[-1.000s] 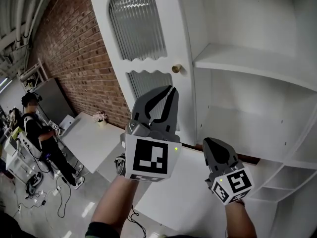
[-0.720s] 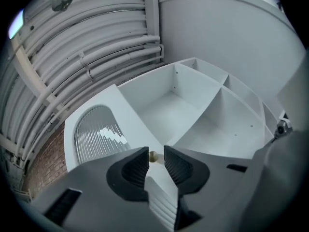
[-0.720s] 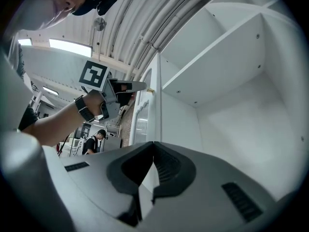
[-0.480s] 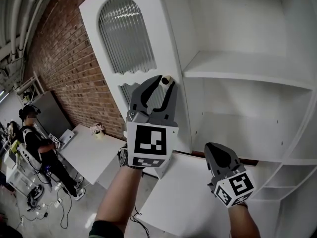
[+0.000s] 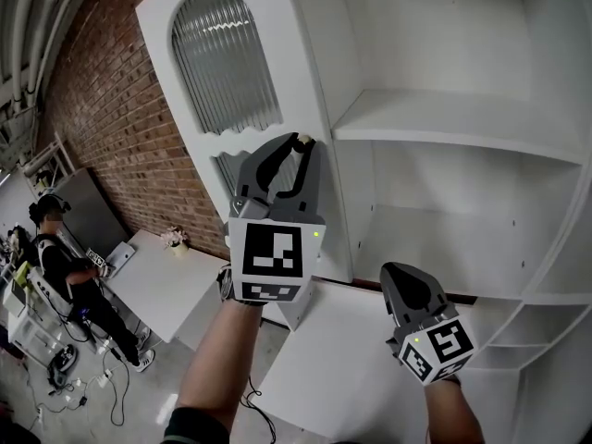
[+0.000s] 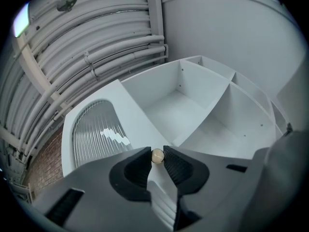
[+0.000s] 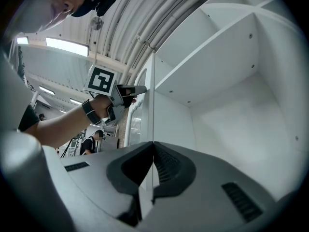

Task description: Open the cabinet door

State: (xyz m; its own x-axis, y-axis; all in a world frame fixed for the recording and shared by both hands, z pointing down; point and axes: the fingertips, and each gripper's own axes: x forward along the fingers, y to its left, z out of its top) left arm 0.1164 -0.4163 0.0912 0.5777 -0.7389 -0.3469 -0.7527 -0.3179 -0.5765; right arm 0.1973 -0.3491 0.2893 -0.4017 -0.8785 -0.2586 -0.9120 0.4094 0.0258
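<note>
Left gripper view: the left gripper (image 6: 157, 154) has its jaws clamped on the knob (image 6: 157, 156), one ribbed pad on each side of the small pale ball. The knob sits right at the jaw tips, not deep in the throat, so the hold is a shallow one. Left of the knob lies the door (image 6: 104, 129) with its arched pane of ribbed glass. Right of the knob and beyond it the bare white shelves (image 6: 212, 115) of the cabinet stand in plain sight, so the door is judged to be already swung out from the front.

Head view: the knob (image 5: 301, 140) sits near the door's (image 5: 222, 72) right edge, about halfway up the part of the door that shows. The door's long axis is upright. The left gripper (image 5: 301, 142) reaches up to the knob from below. The right gripper (image 5: 396, 271) hangs below and to the right of the knob, well apart from it, in front of the shelves (image 5: 444, 118).

Right gripper view: the right gripper (image 7: 153, 146) has its jaws together on nothing. The door (image 7: 145, 105) appears nearly edge-on, up and left of them (the hinge line is not visible in any view).

The coming move turns on the left gripper alone. Any further pull should follow the knob's arc away from the shelves. With so shallow a grip, a sideways tug could slip the pads off the ball.
</note>
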